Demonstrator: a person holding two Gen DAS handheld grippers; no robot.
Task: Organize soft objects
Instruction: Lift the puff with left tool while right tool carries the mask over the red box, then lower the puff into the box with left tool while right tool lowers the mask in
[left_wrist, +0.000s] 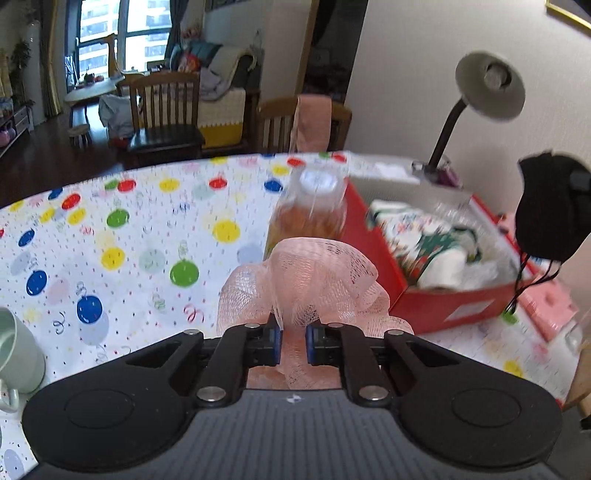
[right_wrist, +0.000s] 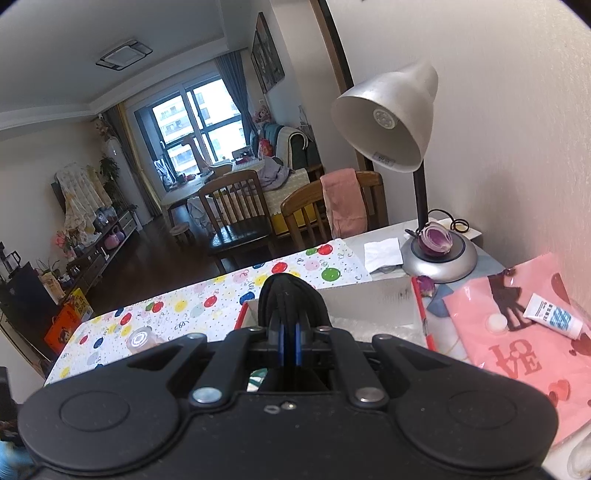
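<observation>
Over balloon-print tablecloth (left_wrist: 122, 236): left jaws clamp pink mesh pouf (left_wrist: 306, 280), right jaws pinch black fabric (right_wrist: 290, 295) (lamp (right_wrist: 388, 118) behind).

The pink bag (right_wrist: 517, 354) lying by the wall in the right wrist view carries the word "LOVE" in dark red capitals, seen upside down from this side. The small white tube (right_wrist: 554, 315) resting on that bag has blue print, and the lamp shade (right_wrist: 388, 122) has a sticker on its rim, but both are too small to read. The white label on the red box (left_wrist: 469, 312) in the left wrist view is blurred.
</observation>
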